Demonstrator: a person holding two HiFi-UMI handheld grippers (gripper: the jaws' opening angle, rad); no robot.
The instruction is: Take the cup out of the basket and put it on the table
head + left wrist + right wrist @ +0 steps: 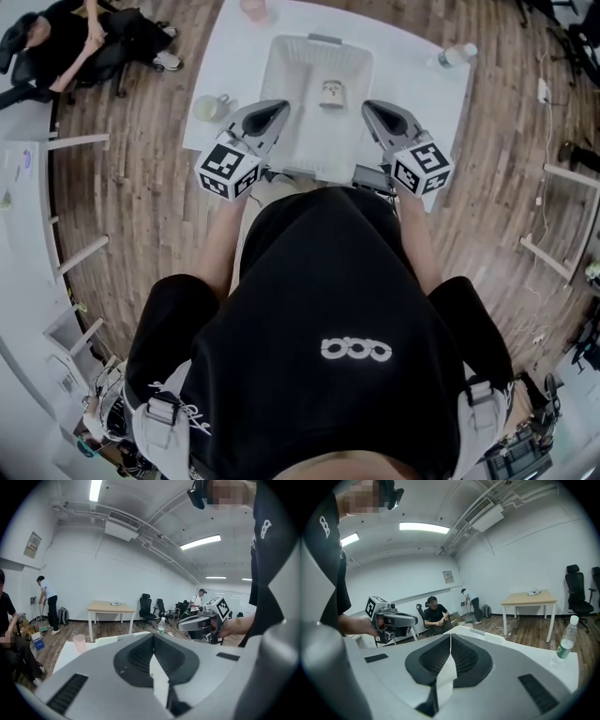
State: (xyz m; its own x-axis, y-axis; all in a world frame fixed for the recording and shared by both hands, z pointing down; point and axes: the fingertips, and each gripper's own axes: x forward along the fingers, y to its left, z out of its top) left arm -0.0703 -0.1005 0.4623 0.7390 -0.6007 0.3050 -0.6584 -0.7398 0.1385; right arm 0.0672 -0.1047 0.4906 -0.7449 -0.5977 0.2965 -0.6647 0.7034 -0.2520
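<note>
A small cream cup stands inside the white plastic basket on the white table. My left gripper hovers over the basket's left rim and my right gripper over its right rim, both on the near side of the cup and apart from it. Both are shut with nothing between the jaws. In the left gripper view the left gripper points level across the room, with the right gripper at its right. The right gripper likewise looks level, and the left gripper shows at its left. The cup is hidden in both gripper views.
A pale green mug sits on the table left of the basket, a pink cup at the far edge, and a water bottle at the far right corner. People, office chairs and a wooden desk stand beyond.
</note>
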